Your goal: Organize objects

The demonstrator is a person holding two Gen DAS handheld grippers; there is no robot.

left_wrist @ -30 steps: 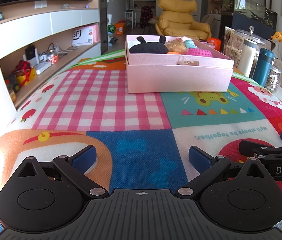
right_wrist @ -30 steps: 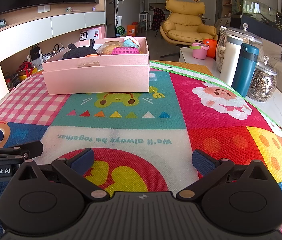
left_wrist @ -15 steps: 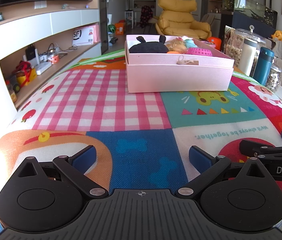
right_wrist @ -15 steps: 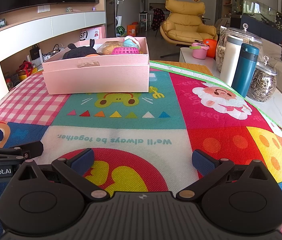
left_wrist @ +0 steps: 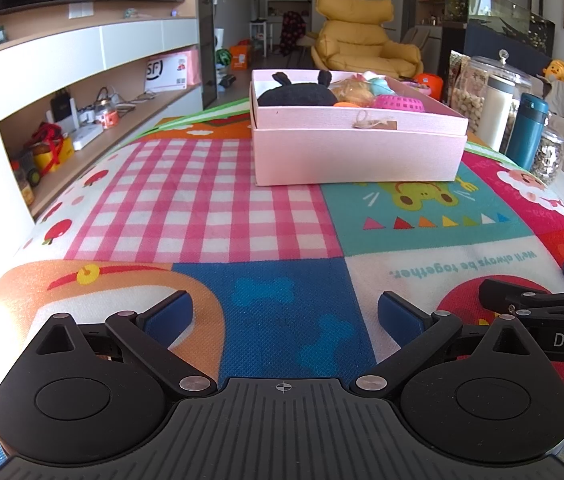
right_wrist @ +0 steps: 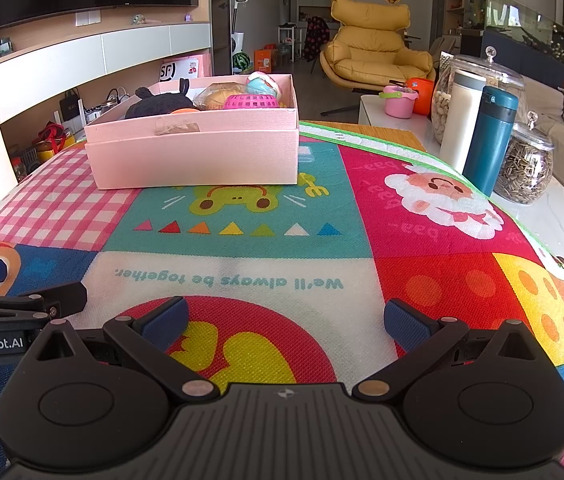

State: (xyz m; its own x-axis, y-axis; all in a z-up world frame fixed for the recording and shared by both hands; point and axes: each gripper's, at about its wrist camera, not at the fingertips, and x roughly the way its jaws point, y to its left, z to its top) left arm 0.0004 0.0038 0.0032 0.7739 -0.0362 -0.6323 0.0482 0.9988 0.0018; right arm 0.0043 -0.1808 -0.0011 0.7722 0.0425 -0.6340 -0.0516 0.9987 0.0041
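Observation:
A pink box (left_wrist: 358, 152) stands at the far side of the colourful mat (left_wrist: 217, 204); it also shows in the right wrist view (right_wrist: 197, 156). Inside lie a black plush toy (left_wrist: 294, 94), a pink basket (left_wrist: 400, 103), a wrapped bread-like item (left_wrist: 352, 90) and a pastel ball (right_wrist: 263, 85). My left gripper (left_wrist: 285, 314) is open and empty, low over the near mat. My right gripper (right_wrist: 286, 322) is open and empty beside it, and part of it shows at the right of the left wrist view (left_wrist: 538, 308).
A teal flask (right_wrist: 490, 140), a white bottle (right_wrist: 460, 120) and glass jars of seeds (right_wrist: 526, 168) stand on the white counter right of the mat. A shelf unit (left_wrist: 81, 120) runs along the left. A yellow armchair (right_wrist: 374, 56) is behind.

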